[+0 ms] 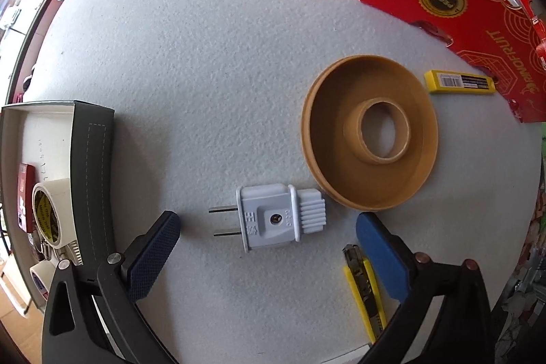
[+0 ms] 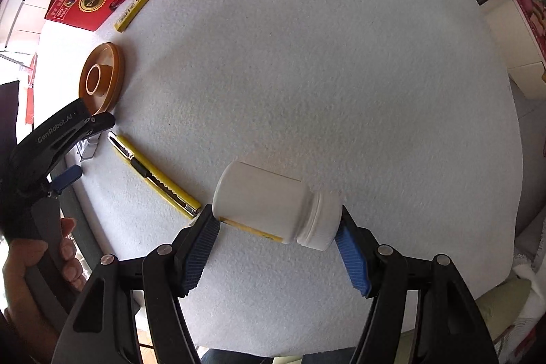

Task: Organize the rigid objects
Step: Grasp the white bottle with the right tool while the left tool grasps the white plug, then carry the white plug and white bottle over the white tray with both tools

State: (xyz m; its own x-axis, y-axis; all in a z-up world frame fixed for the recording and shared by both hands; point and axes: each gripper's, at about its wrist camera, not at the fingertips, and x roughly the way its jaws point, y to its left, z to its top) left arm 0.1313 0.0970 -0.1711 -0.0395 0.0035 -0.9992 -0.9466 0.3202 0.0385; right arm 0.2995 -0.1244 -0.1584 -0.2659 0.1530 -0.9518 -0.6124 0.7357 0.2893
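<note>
Grey plug (image 1: pixel 273 219) lies flat mid-table, prongs toward the dark box (image 1: pixel 92 166) at the table's left edge, long axis across the left gripper (image 1: pixel 268 239), jaws wide open, straddling it, empty. Right gripper (image 2: pixel 276 227) clamps white bottle (image 2: pixel 273 203) end to end.

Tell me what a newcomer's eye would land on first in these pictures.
First the white bottle, lying sideways, clamped end to end in the right hand-held gripper. Next the grey plug on the white table, between the open fingers of the left hand-held gripper, with a tan ring-shaped dish just beyond.
</note>
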